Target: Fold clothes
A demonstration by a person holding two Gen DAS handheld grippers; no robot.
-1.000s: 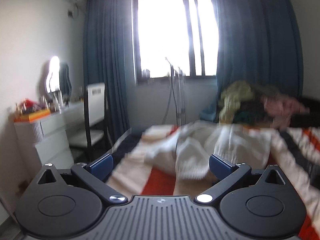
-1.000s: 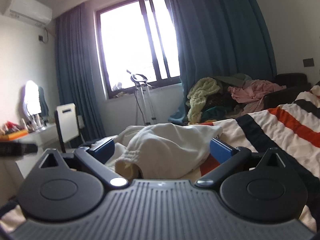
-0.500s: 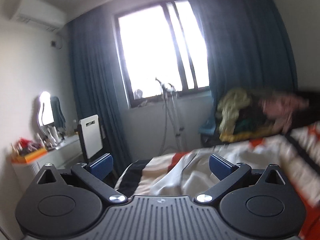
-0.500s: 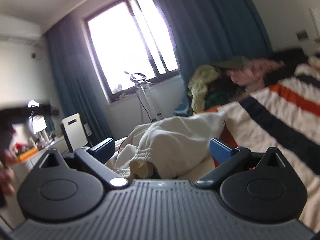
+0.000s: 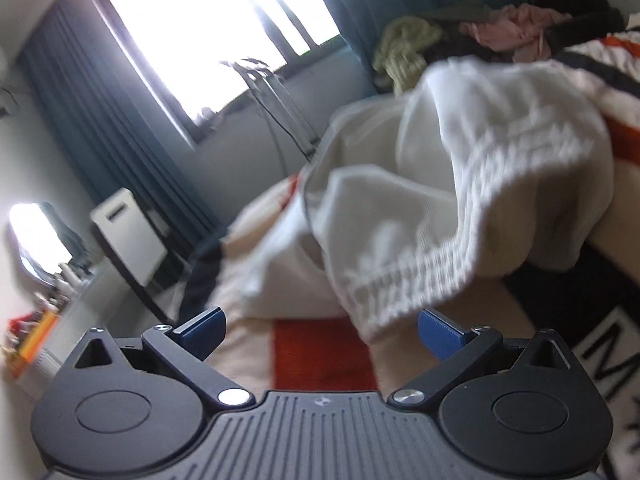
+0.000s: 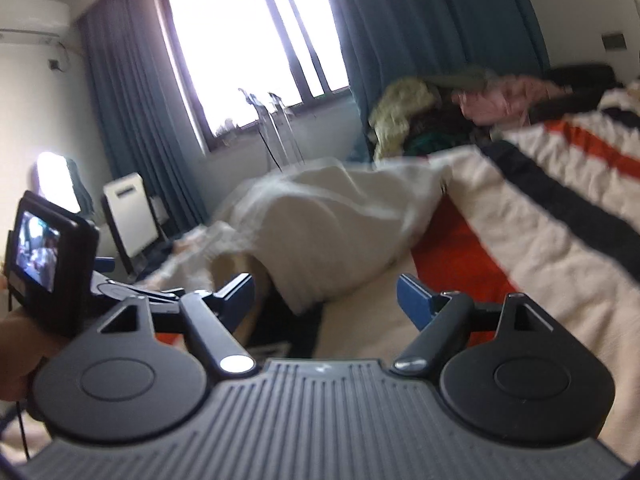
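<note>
The crumpled white knitted garment lies in a loose heap on the bed, on a cream blanket with orange and black stripes. That is the natural place for it: the blanket gives a broad, soft, flat surface on which a piece of clothing can be spread and folded.

The left tool sits low over the blanket with its blue-padded fingers spread wide and nothing between them. The ribbed hem of the garment hangs just ahead of it and slightly toward its right finger, near but not touching. The wide spread seems chosen so the thick rolled hem can slip between the pads before they pinch.

The right tool points at the same heap from the other side; the left tool's body, with its small screen, shows beside its left finger, gripped by a hand. The right tool's jaws are closing, yet they stand well apart and hold no cloth: the garment's near edge lies just beyond the fingertips.

With both tools aimed at the near edge, the step in hand looks like taking hold of the hem at two points, to lift and lay the garment flat. A pile of other clothes waits far ahead by the dark blue curtain.
</note>
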